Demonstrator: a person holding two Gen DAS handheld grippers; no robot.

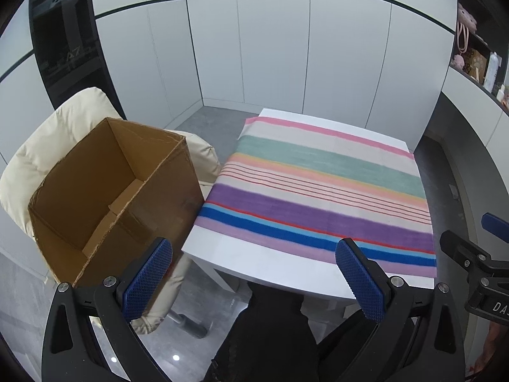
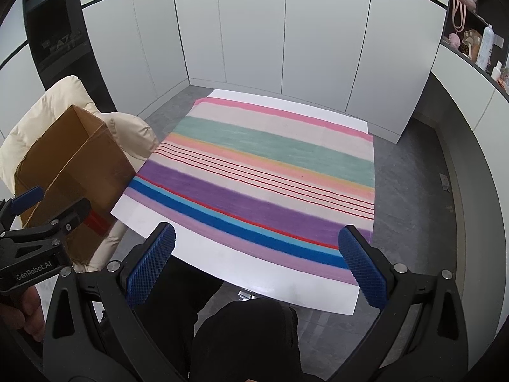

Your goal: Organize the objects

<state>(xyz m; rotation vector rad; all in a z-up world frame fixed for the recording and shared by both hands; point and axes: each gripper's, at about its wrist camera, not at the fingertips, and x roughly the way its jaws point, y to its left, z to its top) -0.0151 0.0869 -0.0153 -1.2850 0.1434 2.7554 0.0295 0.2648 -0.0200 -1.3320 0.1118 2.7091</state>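
Observation:
An open brown cardboard box [image 1: 105,191] [image 2: 73,165] rests tilted on a cream padded chair [image 1: 47,140] [image 2: 47,111], left of the table; its inside looks bare. A striped cloth [image 1: 321,184] [image 2: 264,175] covers a white table [image 1: 254,264] [image 2: 229,270], and nothing lies on it. My left gripper [image 1: 254,281] hangs open above the table's near left corner, holding nothing. My right gripper [image 2: 256,267] is open over the table's near edge, also holding nothing. Each gripper shows at the edge of the other's view.
White cabinet panels [image 1: 270,51] wall the back. A shelf [image 2: 477,54] at the right carries a spray can, small bottles and pink plush items. A person's dark-clothed legs [image 2: 248,334] sit under the near table edge. Grey floor [image 2: 420,191] surrounds the table.

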